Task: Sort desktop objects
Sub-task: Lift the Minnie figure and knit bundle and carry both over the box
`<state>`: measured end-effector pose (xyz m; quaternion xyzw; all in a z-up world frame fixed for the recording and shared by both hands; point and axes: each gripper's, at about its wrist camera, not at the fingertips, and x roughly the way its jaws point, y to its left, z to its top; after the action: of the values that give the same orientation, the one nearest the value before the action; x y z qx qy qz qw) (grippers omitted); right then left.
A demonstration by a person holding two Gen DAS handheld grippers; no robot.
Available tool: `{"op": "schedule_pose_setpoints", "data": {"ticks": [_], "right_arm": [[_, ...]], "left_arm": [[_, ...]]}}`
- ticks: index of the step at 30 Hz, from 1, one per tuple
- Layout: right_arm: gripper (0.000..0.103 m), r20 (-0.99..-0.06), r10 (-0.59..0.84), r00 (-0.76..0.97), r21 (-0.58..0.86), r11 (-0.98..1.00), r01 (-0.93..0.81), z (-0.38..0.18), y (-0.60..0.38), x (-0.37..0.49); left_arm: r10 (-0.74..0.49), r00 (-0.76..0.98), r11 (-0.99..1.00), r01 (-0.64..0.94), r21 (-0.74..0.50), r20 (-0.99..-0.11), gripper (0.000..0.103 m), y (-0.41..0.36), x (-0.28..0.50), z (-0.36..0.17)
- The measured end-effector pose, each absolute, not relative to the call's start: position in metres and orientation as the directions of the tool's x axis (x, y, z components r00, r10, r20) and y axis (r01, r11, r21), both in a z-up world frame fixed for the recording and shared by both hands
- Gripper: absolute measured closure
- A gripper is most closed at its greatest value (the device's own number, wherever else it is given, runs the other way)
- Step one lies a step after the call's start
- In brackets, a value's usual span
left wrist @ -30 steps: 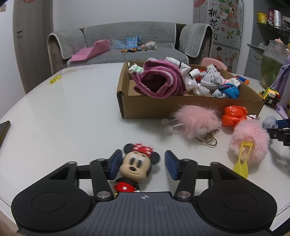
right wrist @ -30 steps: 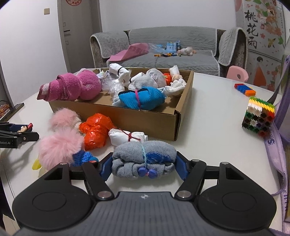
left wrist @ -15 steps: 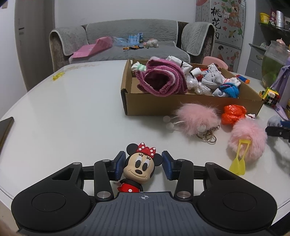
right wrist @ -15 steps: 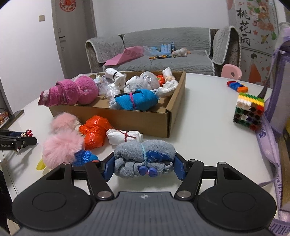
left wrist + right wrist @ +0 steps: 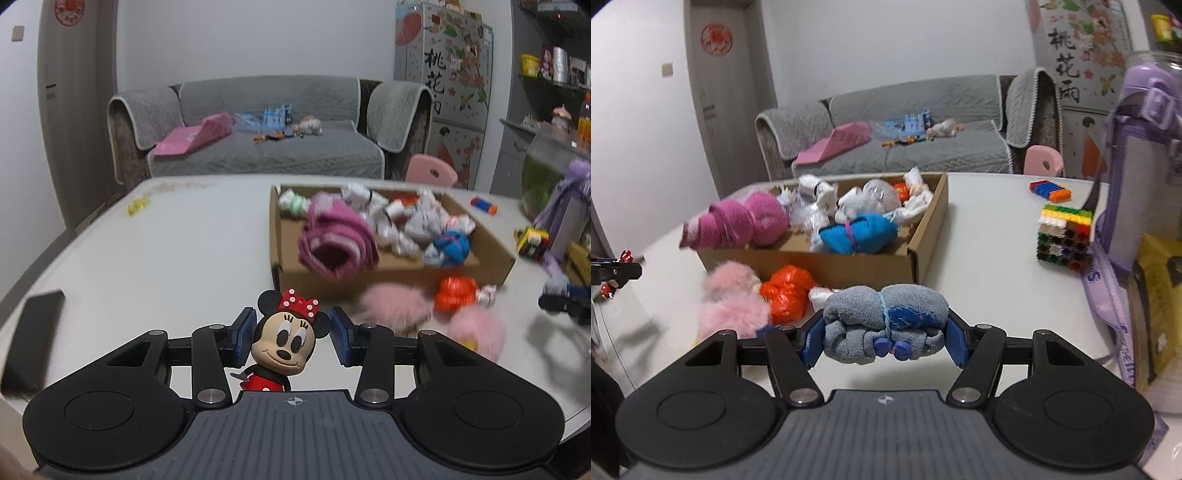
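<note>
1. The left hand-held gripper [image 5: 291,341] is closed on a small rubbery mouse figurine with black ears, a red polka-dot bow and a red dress [image 5: 283,341]; the left blue pad presses its cheek, the right pad sits at its ear.
2. The figurine is upright between the pads, face toward the camera, raised above the white counter [image 5: 166,251].
3. The right hand-held gripper [image 5: 886,341] grips a rolled grey towel bundle with a blue patch, tied round the middle with a light blue band [image 5: 886,319]. Both blue pads press into its ends.
4. The bundle lies crosswise between the pads, held above the counter, in front of the open brown cardboard box [image 5: 925,236].
5. Inside the box lie a magenta knitted roll [image 5: 738,221], a bright blue rolled cloth with a pink band [image 5: 858,234] and several white bundles [image 5: 864,197].
6. On the counter just in front of the box sit two fluffy pink pompoms [image 5: 733,295] and a crumpled orange plastic bag [image 5: 786,291], touching one another.
7. A multicoloured cube of building blocks [image 5: 1063,236] stands on the counter, right of the box and apart from it.
8. A dark flat phone [image 5: 35,328] lies near the counter's left edge in the left wrist view.
9. Much of the left wrist view is motion-blurred.
</note>
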<state>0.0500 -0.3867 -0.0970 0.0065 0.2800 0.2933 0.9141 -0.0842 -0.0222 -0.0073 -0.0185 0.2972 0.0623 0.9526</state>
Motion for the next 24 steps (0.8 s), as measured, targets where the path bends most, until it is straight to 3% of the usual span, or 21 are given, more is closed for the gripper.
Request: {"op": "schedule_pose_setpoints", "data": {"ticks": [18,20,21,22,24], "right_arm": [[0.043,-0.393,0.555,0.734,0.101,0.819,-0.565,0.004,-0.383,0.075],[0.043,-0.383,0.558,0.736,0.082,0.814,-0.574,0.012,-0.377,0.080],[0.043,-0.378,0.560,0.737,0.076,0.812,-0.579,0.015,-0.375,0.082],[0.043,-0.373,0.563,0.737,0.072,0.810,-0.582,0.018,-0.372,0.085],[0.043,-0.366,0.569,0.737,0.065,0.805,-0.589,0.024,-0.367,0.090]], "left_arm": [[0.077,0.882,0.997,-0.061,0.050,-0.466,0.055,-0.018,-0.040,0.087],[0.069,0.887,0.997,-0.051,0.050,-0.456,0.060,-0.019,-0.033,0.095],[0.065,0.888,0.998,-0.045,0.054,-0.455,0.074,-0.020,-0.029,0.099],[0.061,0.889,0.998,-0.040,0.057,-0.455,0.078,-0.020,-0.024,0.103],[0.048,0.890,0.998,-0.030,0.046,-0.454,0.078,-0.021,-0.015,0.110]]}}
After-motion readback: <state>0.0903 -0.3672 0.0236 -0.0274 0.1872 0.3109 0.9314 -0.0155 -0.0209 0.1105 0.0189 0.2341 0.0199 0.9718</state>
